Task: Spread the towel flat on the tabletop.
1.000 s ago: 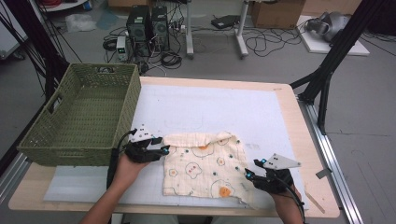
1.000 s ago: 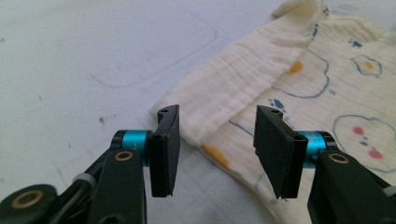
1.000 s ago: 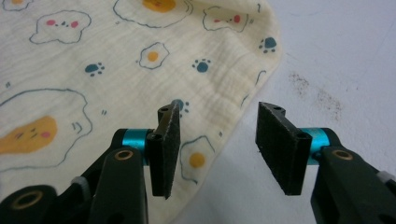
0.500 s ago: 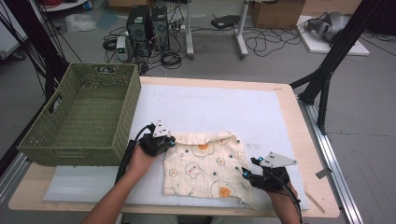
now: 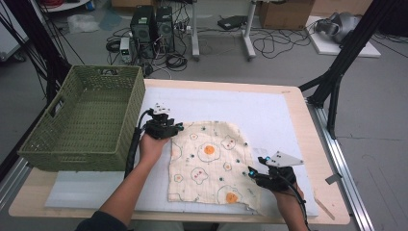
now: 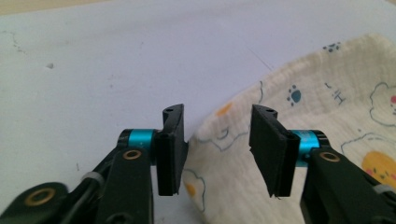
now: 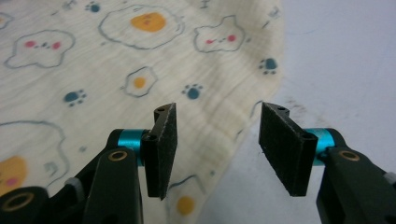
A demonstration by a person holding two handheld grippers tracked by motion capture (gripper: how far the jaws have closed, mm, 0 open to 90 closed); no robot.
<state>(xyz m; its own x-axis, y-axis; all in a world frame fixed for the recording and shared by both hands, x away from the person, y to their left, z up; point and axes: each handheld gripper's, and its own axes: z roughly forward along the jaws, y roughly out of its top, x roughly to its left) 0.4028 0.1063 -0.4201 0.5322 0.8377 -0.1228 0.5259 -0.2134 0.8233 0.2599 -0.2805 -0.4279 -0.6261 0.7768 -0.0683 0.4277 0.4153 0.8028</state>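
High view: cream egg-print muslin cloth spread flat just beside green woven basket. Left gripper at cloth's far corner, just reopened, gripping nothing; right gripper agape over near edge.

Each gripper, the left gripper and the right gripper, is built of black links with brass-coloured pivot screws and cyan collars behind flat black fingers; a dark sleeve is worn on the left arm

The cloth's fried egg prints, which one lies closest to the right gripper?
The egg print at the cloth's near edge, just left of the right gripper; the other orange-yolked prints lie farther up toward the left gripper.
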